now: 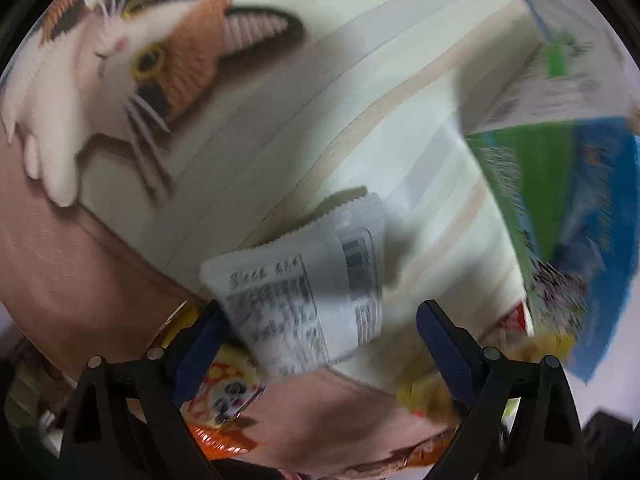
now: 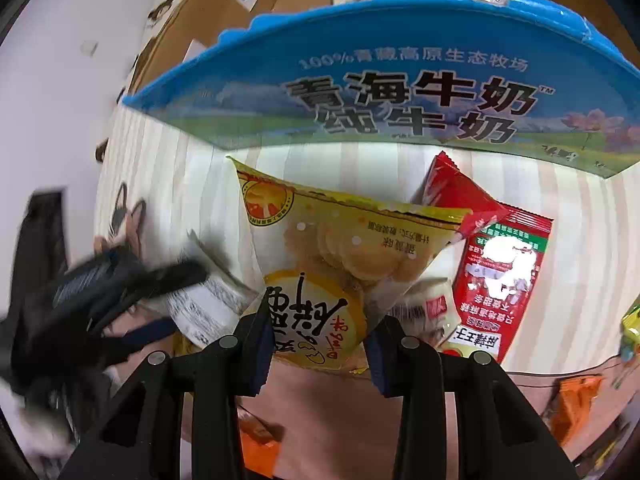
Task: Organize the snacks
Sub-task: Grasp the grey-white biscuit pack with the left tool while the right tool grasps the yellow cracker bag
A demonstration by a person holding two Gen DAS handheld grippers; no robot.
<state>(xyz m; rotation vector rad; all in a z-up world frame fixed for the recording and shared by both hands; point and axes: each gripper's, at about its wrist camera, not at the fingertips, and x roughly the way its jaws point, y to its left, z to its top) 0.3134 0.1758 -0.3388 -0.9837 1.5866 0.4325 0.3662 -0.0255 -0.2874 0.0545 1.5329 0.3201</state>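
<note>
In the left wrist view my left gripper (image 1: 320, 332) is open, its jaws wide apart. A white snack packet (image 1: 304, 284) with black print and a barcode lies between and just beyond the fingers, blurred by motion; it touches the left finger. In the right wrist view my right gripper (image 2: 318, 340) is shut on a yellow egg-biscuit bag (image 2: 340, 256), gripping its lower end. The white packet (image 2: 208, 304) and the left gripper (image 2: 120, 280) show at the left of that view. A red snack packet (image 2: 500, 276) lies to the right of the yellow bag.
A blue-and-green milk carton box (image 2: 400, 92) stands behind the snacks, also at the right of the left view (image 1: 568, 208). A cardboard box (image 2: 240, 12) with more snacks sits behind it. A cat-print cloth (image 1: 132, 60) covers the table. Orange packets (image 2: 576, 396) lie near the front edge.
</note>
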